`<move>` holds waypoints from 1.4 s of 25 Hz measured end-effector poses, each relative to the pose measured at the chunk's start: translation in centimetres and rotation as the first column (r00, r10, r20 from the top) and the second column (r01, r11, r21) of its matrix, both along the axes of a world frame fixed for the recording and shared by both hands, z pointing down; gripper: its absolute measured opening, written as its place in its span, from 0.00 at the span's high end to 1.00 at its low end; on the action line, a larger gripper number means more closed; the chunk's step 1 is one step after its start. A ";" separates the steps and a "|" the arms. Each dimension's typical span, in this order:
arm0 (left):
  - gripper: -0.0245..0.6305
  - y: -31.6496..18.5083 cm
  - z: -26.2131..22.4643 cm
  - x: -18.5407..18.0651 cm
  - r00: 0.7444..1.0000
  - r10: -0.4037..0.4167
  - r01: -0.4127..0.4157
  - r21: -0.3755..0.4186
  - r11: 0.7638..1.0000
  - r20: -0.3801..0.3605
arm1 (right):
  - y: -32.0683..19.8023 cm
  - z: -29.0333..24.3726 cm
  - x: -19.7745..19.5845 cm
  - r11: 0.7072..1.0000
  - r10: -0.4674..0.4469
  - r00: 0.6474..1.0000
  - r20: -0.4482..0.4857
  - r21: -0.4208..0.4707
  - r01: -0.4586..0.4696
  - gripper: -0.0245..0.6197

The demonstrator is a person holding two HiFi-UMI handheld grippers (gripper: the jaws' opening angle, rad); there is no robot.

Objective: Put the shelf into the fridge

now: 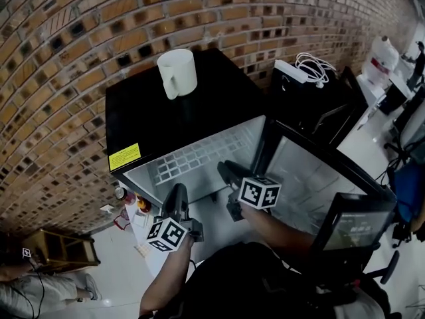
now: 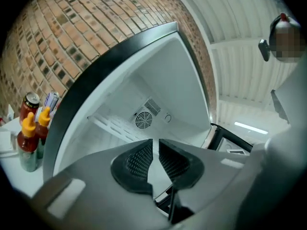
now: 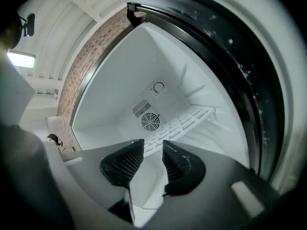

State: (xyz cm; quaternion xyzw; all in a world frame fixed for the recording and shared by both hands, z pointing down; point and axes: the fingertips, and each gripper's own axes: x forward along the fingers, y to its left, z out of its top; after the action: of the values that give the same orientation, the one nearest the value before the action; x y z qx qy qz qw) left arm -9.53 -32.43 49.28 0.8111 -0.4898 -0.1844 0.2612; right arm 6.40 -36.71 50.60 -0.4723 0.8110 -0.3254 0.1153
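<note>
The black mini fridge [image 1: 133, 111] stands open, its door [image 1: 312, 178] swung out to the right. The white grid shelf [image 1: 199, 155] lies level inside the white cavity, seen in the left gripper view [image 2: 112, 127] and the right gripper view [image 3: 184, 123] on its side rails below the rear fan. My left gripper [image 1: 178, 193] and right gripper [image 1: 226, 169] are both in front of the opening, pointing in, short of the shelf. The left gripper [image 2: 155, 146] shows only a narrow gap, with nothing in it. The right gripper [image 3: 153, 148] stands wider apart, also with nothing in it.
A white mug [image 1: 177, 73] sits on the fridge top. A coiled white cable [image 1: 313, 65] lies on a black unit to the right. Sauce bottles [image 2: 29, 138] and a can [image 2: 29, 102] stand left of the fridge by the brick wall. A low wooden rack [image 1: 56, 248] is at lower left.
</note>
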 end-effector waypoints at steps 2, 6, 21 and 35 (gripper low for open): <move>0.96 1.2 -0.6 -0.2 1.000 0.014 -0.014 0.026 1.000 0.022 | 1.0 -0.6 0.0 1.000 -0.003 1.000 -0.019 0.019 0.003 0.77; 0.96 3.0 -1.7 -1.0 0.996 0.050 -0.055 0.065 0.996 0.075 | 2.7 -2.0 -0.7 0.998 -0.012 0.998 -0.058 0.066 0.015 0.78; 0.96 9.5 -3.0 -2.4 0.986 0.118 -0.130 0.103 0.986 0.115 | 9.4 -4.3 -2.6 0.974 -0.125 0.957 -0.261 0.152 0.169 0.95; 0.96 14.8 -5.4 4.0 0.974 0.045 -0.068 0.097 0.993 0.223 | 12.9 -5.4 2.9 0.945 -0.210 0.911 -0.355 0.165 0.282 0.95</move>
State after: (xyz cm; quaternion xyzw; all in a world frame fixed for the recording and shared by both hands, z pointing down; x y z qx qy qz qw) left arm -5.49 -17.67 43.88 0.8526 -0.4823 -0.1108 0.1679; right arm 9.32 -23.80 45.18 -0.3987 0.9021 -0.1642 -0.0154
